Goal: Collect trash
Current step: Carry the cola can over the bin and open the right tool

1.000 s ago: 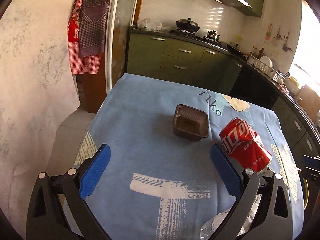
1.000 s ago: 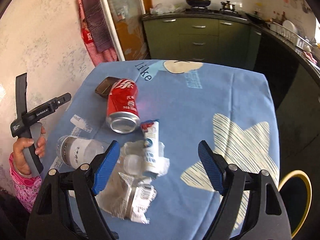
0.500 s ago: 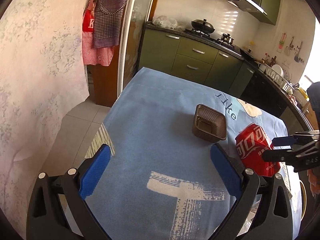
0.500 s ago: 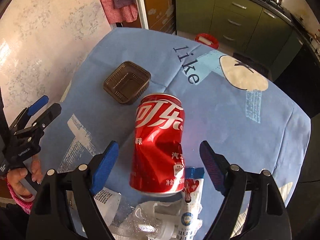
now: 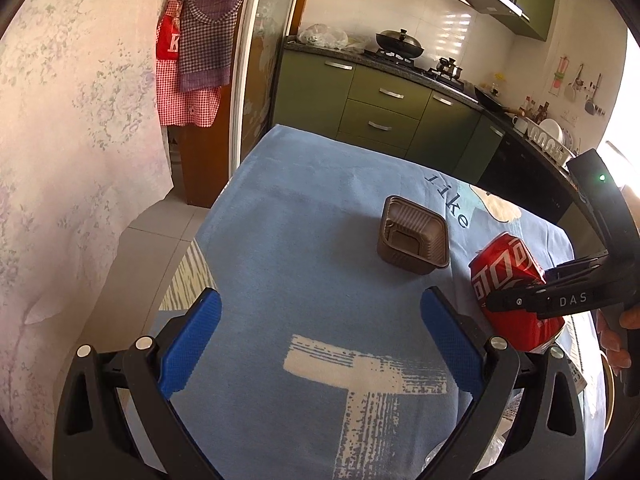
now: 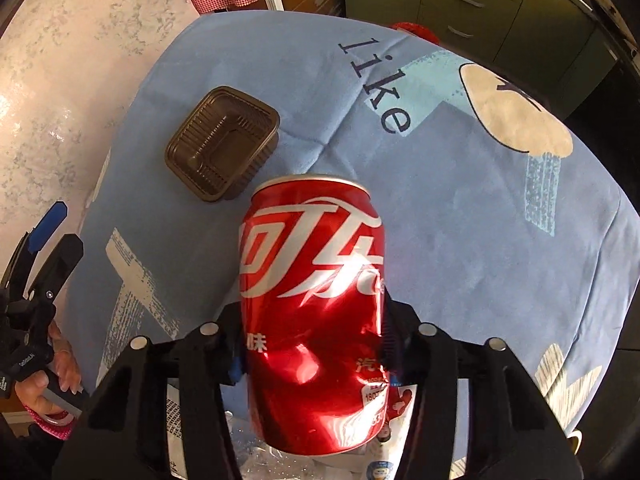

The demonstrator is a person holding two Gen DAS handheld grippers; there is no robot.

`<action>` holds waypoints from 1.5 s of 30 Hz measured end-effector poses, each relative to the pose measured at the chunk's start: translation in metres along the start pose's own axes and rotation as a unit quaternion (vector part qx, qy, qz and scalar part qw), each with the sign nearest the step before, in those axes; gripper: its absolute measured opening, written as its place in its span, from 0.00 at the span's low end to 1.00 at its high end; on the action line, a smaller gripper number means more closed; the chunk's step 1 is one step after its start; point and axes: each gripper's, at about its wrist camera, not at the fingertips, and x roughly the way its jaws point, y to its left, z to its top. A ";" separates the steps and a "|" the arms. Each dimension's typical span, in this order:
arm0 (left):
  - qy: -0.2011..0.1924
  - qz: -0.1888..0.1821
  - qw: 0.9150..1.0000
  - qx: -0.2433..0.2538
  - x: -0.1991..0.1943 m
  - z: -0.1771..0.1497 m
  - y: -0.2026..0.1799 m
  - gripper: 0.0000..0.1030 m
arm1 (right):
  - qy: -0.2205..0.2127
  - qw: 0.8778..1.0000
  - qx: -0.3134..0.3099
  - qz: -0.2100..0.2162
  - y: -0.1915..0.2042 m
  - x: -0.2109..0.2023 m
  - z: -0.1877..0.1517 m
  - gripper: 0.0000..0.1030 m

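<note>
A dented red soda can (image 6: 312, 280) lies on the blue tablecloth (image 6: 460, 220). My right gripper (image 6: 312, 344) points steeply down over it, and its jaws are closing with the can between them, the pads against both sides. The same can (image 5: 500, 264) and right gripper (image 5: 540, 300) show at the right of the left wrist view. A brown plastic tray (image 5: 414, 236) (image 6: 222, 144) sits just beyond the can. My left gripper (image 5: 320, 340) hangs open over bare cloth, holding nothing; it also shows at the left edge as the left gripper (image 6: 40, 248).
Crumpled clear plastic and a white printed tube (image 6: 380, 468) lie under the can's near end. The pale wall (image 5: 60, 160) runs close along the table's left edge. Green kitchen cabinets (image 5: 380, 104) stand behind the table. A person's hand (image 6: 56, 380) holds the left tool.
My right gripper swung over the wrappers to the red can, dropped toward it, and its jaws narrowed from wide open onto the can's sides. The left gripper stayed open, almost still.
</note>
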 end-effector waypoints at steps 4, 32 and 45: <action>0.000 0.001 1.000 0.000 0.000 0.000 0.000 0.95 | -0.022 1.000 -0.006 0.015 0.004 -0.014 -0.006 0.48; -0.027 -0.019 0.998 0.046 -0.008 -0.002 -0.020 0.95 | -0.141 0.899 0.396 -0.123 -0.288 -0.137 -0.359 0.48; -0.035 -0.037 0.995 0.086 -0.008 -0.005 -0.040 0.95 | -0.197 0.869 0.437 -0.123 -0.279 -0.128 -0.408 0.66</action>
